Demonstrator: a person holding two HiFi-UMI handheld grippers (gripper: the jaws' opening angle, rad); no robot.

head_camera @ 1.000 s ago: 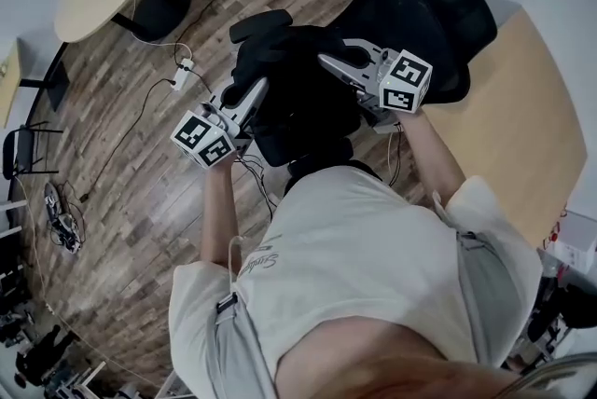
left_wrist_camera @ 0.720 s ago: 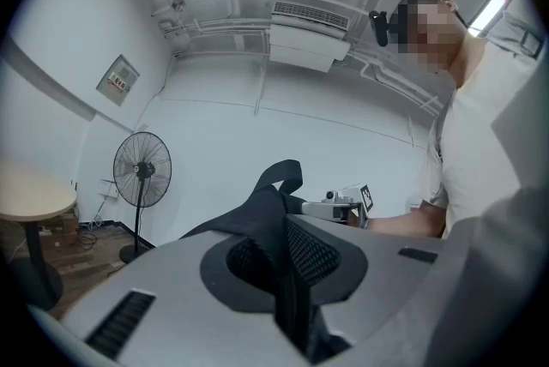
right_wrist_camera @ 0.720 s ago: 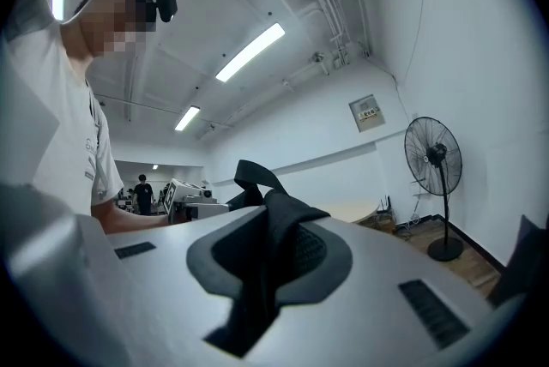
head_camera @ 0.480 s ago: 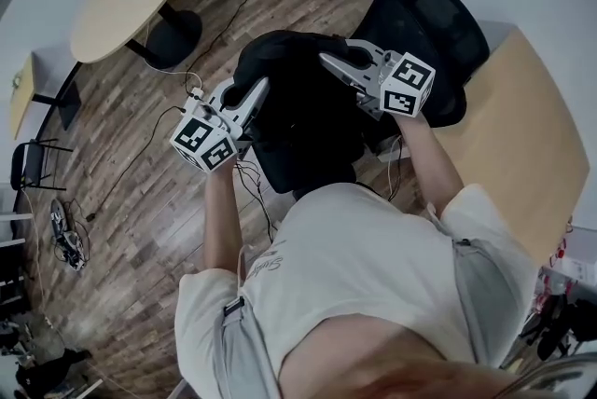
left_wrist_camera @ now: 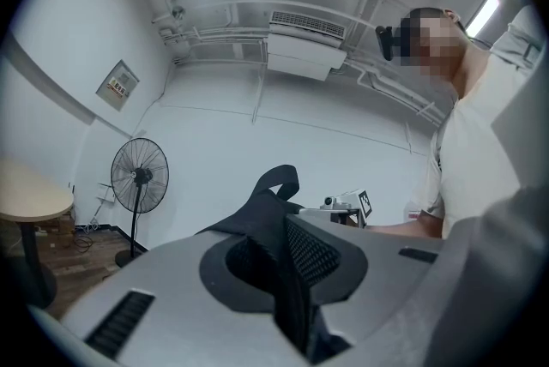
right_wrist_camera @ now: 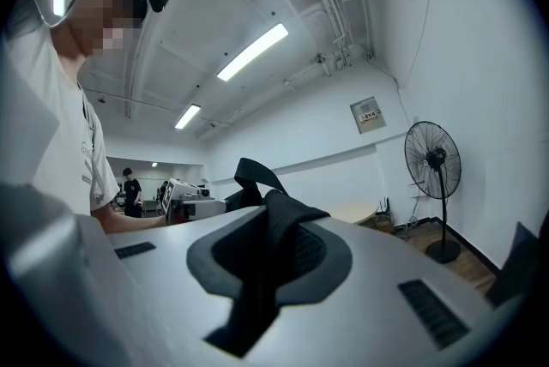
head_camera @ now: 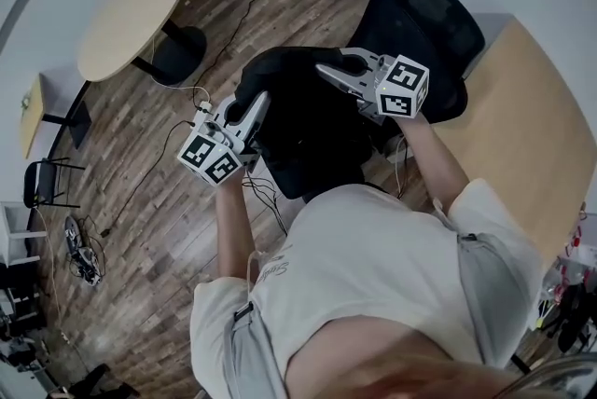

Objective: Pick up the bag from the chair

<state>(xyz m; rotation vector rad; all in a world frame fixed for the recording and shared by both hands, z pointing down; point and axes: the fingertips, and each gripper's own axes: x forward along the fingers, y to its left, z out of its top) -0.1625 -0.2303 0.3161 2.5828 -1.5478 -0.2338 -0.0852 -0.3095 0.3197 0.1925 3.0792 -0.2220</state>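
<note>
The black bag (head_camera: pixel 300 113) hangs in the air in front of me, held between both grippers above the black office chair (head_camera: pixel 437 20). My left gripper (head_camera: pixel 258 103) is shut on the bag's left edge, and black fabric (left_wrist_camera: pixel 290 288) is pinched in its jaws below a strap loop (left_wrist_camera: pixel 280 180). My right gripper (head_camera: pixel 328 72) is shut on the bag's right edge, with a fold of bag fabric (right_wrist_camera: pixel 268 271) clamped between its jaws. Each gripper view shows the other gripper across the bag. The chair's seat is hidden beneath the bag.
A round wooden table (head_camera: pixel 131 10) stands at the left. A wooden desk (head_camera: pixel 527 141) lies to the right of the chair. Cables and a power strip (head_camera: pixel 201 107) lie on the wood floor below the left gripper. A standing fan (left_wrist_camera: pixel 138 177) is by the wall.
Both grippers have risen together with the bag held in them, and the bag now hangs higher above the chair. The jaws have stayed shut.
</note>
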